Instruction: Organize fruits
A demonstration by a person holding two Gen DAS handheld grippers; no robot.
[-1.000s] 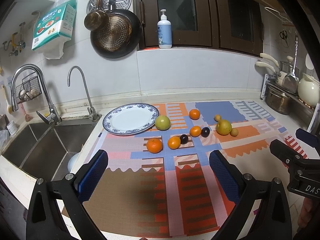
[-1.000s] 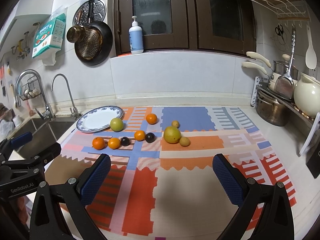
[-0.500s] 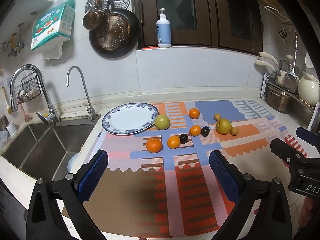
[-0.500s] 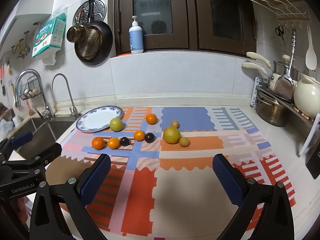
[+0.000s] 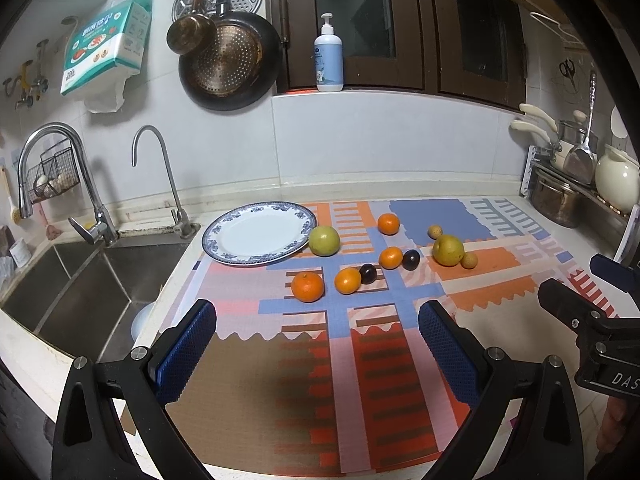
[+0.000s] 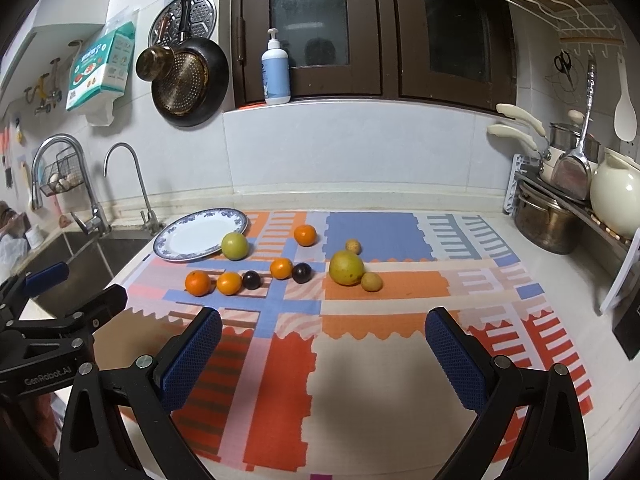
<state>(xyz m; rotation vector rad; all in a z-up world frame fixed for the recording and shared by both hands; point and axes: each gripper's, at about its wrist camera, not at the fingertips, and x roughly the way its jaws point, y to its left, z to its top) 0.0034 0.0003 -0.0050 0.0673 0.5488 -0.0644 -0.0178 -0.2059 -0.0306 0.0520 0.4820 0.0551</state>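
Several fruits lie on a patterned mat [image 5: 360, 344]: several oranges, the nearest [image 5: 307, 287] at front left, two dark plums [image 5: 367, 273], a green apple [image 5: 324, 241] beside the plate, a yellow pear [image 5: 448, 250] and two small tan fruits [image 5: 469, 260]. An empty blue-rimmed white plate [image 5: 224, 252] sits at the mat's back left; it also shows in the right wrist view [image 6: 172, 256]. My left gripper [image 5: 318, 344] is open and empty, above the mat's front, short of the fruits. My right gripper [image 6: 324, 348] is open and empty, to the right of the left one.
A steel sink [image 5: 64, 280] with two taps [image 5: 96, 220] lies left of the mat. Pots and a cream kettle [image 6: 612, 196] stand on a rack at the right. A pan [image 5: 228, 64] and a soap bottle [image 5: 328, 56] are on the back wall.
Both grippers stay open and almost still. The left view has shifted very slightly; the fruits and plate have not moved.
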